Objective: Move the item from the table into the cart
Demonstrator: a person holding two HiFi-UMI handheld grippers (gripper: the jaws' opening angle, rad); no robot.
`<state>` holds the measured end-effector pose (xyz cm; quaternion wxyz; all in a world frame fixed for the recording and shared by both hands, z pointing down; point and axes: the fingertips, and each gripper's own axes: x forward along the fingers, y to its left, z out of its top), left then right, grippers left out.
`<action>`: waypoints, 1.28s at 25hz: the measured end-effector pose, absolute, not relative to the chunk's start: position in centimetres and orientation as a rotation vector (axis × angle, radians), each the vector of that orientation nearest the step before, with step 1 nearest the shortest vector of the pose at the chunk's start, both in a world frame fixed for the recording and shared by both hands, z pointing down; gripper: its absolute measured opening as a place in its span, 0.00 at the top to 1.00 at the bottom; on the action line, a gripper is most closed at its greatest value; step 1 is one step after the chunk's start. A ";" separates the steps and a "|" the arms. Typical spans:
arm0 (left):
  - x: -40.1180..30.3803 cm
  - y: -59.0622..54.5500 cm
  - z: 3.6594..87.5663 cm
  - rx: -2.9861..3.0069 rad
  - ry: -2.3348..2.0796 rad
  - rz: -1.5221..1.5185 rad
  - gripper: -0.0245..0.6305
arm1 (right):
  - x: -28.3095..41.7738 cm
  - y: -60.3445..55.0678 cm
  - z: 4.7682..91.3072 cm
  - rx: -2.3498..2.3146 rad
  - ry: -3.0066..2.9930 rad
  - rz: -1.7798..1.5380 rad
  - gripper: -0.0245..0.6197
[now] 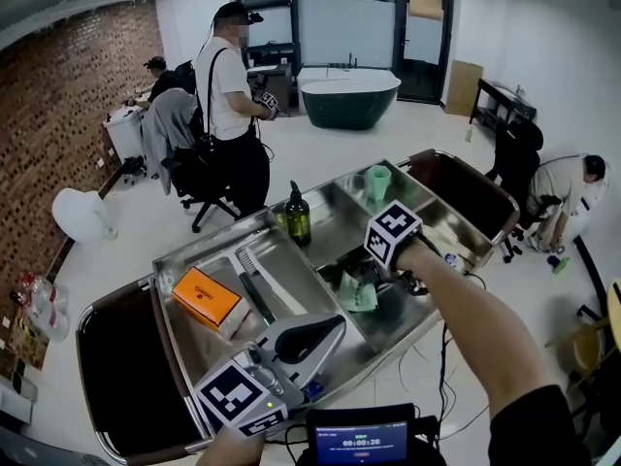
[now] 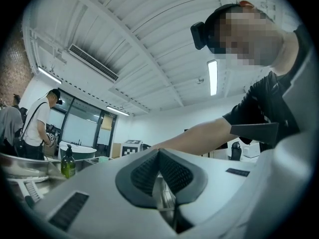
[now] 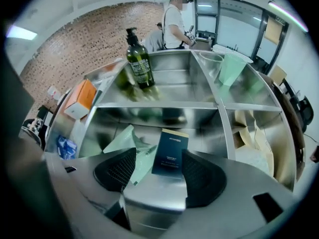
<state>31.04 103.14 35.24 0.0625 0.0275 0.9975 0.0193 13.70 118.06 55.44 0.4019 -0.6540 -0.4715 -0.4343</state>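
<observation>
A dark blue box (image 3: 170, 153) stands tilted in the middle compartment of the steel cart (image 1: 412, 314), leaning by a pale green packet (image 3: 125, 142) (image 1: 357, 294). My right gripper (image 3: 158, 157) (image 1: 381, 278) points steeply down into that compartment. Its jaws are open around the box, with a gap showing at the left pad. In the head view the box is hidden under this gripper. My left gripper (image 1: 332, 326) (image 2: 158, 152) lies near the cart's front edge, its pads meeting, with nothing between them.
A dark soap bottle (image 1: 298, 216) (image 3: 138, 61), a green cup (image 1: 377, 183), an orange box (image 1: 206, 297) and a black brush (image 1: 254, 284) sit in other compartments. One person (image 1: 233, 105) stands beyond the cart; another (image 1: 568, 187) crouches at the right.
</observation>
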 end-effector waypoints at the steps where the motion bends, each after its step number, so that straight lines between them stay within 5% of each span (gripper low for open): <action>1: 30.9 103.1 35.3 0.084 3.019 0.060 0.97 | 14.1 118.0 54.8 -1.701 -1.178 -1.072 0.54; 20: 29.2 102.1 34.6 0.223 3.065 0.079 0.97 | 14.4 107.3 37.0 -2.511 -1.270 -0.162 0.55; 24: 28.8 101.6 34.6 0.274 3.071 0.067 0.97 | 14.6 104.3 34.9 -2.672 -1.373 -0.028 0.61; 27: 28.8 101.5 34.2 0.345 3.061 0.048 0.97 | 14.8 102.8 33.6 -2.774 -1.469 0.060 0.80; 32: 28.6 100.9 33.7 0.538 3.033 -0.032 0.97 | 14.2 101.0 33.5 -2.832 -1.569 0.108 0.99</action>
